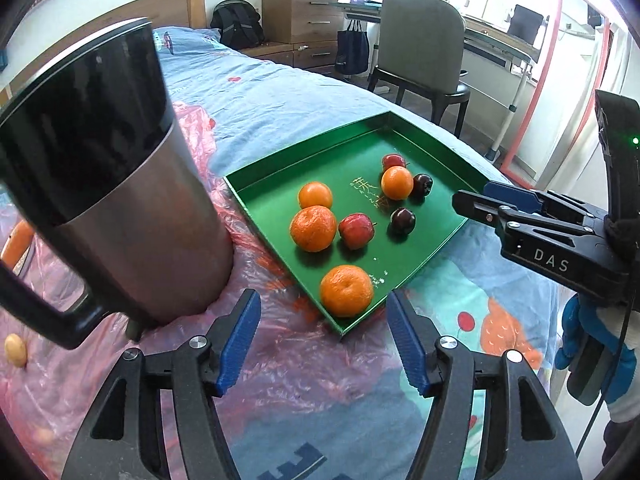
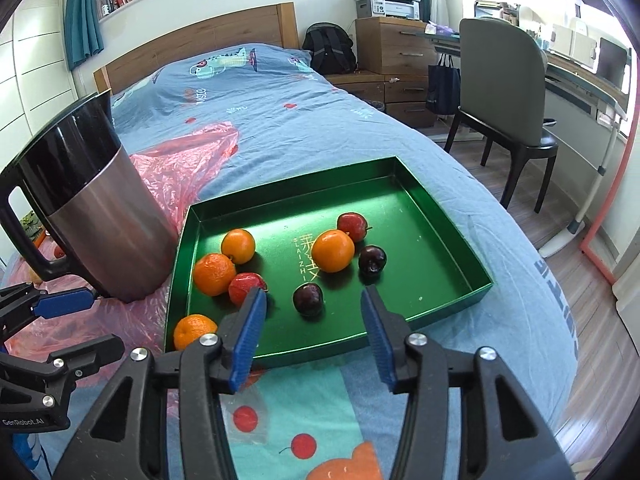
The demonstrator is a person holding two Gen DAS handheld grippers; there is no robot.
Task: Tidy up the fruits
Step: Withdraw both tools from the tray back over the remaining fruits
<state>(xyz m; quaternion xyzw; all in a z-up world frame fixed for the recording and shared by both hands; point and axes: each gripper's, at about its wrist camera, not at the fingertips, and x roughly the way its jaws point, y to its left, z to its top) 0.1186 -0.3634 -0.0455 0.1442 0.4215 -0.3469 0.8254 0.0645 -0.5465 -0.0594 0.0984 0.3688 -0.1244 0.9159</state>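
A green tray (image 1: pixel 280 168) (image 2: pixel 440 216) lies on the bed and holds several oranges, red apples and dark plums. An orange (image 1: pixel 346 290) (image 2: pixel 193 331) sits in its near corner. My left gripper (image 1: pixel 324 340) is open and empty, just in front of that corner. My right gripper (image 2: pixel 314 332) is open and empty above the tray's near edge, close to a dark plum (image 2: pixel 307 299) (image 1: pixel 402 220) and a red apple (image 2: pixel 247 288) (image 1: pixel 356 231). The right gripper also shows in the left wrist view (image 1: pixel 476 200).
A steel and black jug (image 1: pixel 120 184) (image 2: pixel 92 208) stands left of the tray on pink plastic film (image 1: pixel 280 364) (image 2: pixel 188 156). A small yellow fruit (image 1: pixel 16 349) and an orange thing (image 1: pixel 18 240) lie far left. A chair (image 2: pixel 504 92) and drawers (image 2: pixel 396 48) stand beyond the bed.
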